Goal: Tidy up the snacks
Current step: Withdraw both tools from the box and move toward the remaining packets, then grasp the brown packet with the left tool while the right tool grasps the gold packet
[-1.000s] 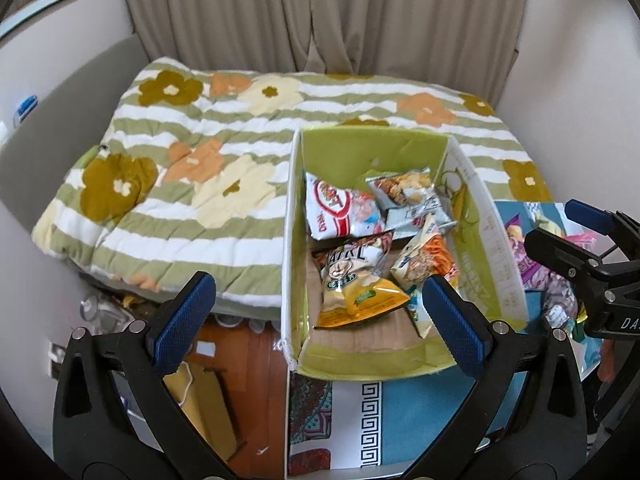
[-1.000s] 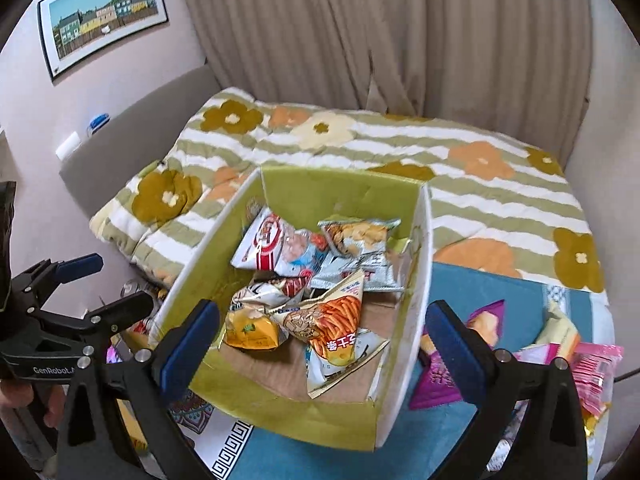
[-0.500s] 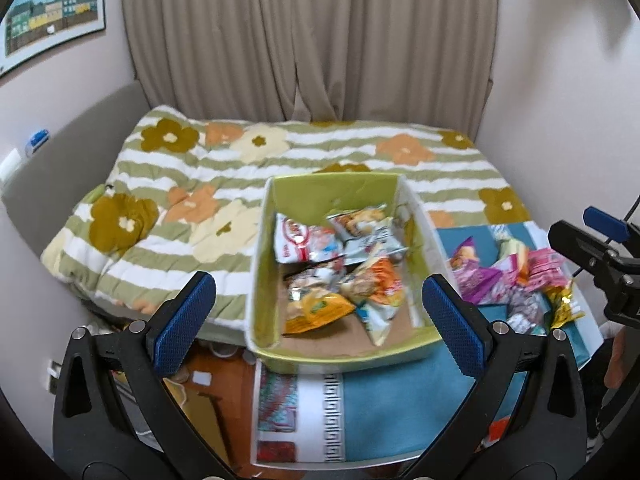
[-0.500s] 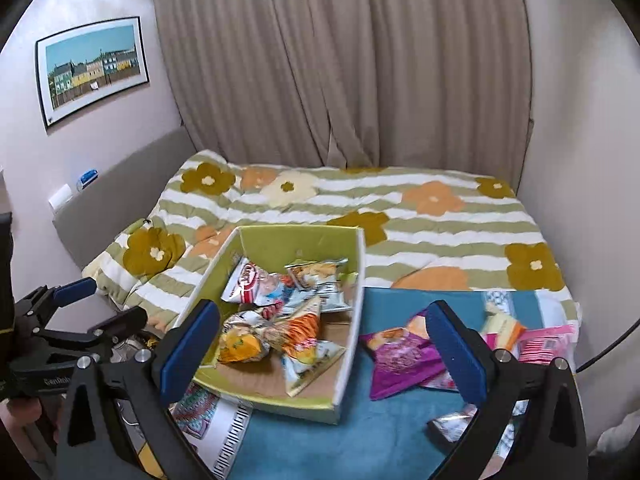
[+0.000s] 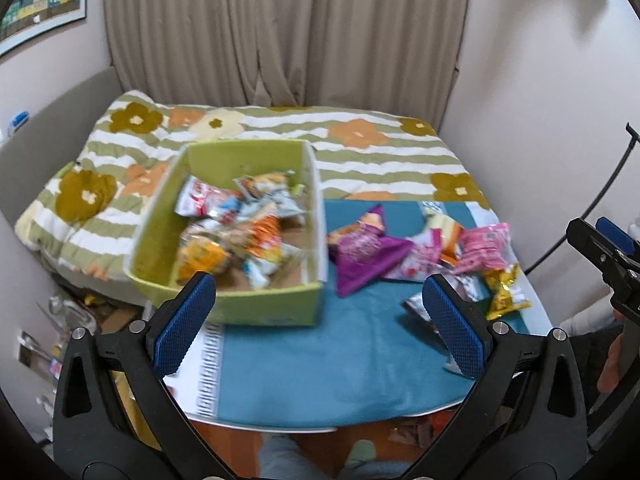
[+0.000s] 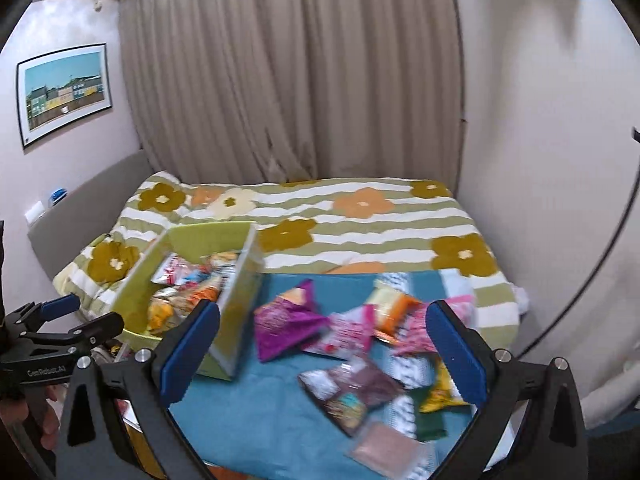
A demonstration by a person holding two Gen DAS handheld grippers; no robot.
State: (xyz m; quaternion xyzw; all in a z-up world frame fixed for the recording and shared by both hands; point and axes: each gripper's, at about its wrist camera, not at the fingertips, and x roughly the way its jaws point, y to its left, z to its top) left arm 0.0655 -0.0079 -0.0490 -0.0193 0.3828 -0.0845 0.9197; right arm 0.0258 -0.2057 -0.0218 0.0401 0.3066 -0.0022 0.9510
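A green cardboard box holds several snack packets and sits on the left of a teal cloth. More packets lie loose on the cloth to its right: a purple packet, a pink packet and others. My left gripper is open and empty, held back above the cloth's near edge. My right gripper is open and empty above the loose packets.
The cloth covers a small table with a white rim against a bed with a flowered striped quilt. Curtains hang behind. Clutter lies on the floor at the left. A wall stands close on the right.
Both grippers have pulled back and up from the box. The view has widened, so the loose packets on the cloth now show. Both stay open and empty.
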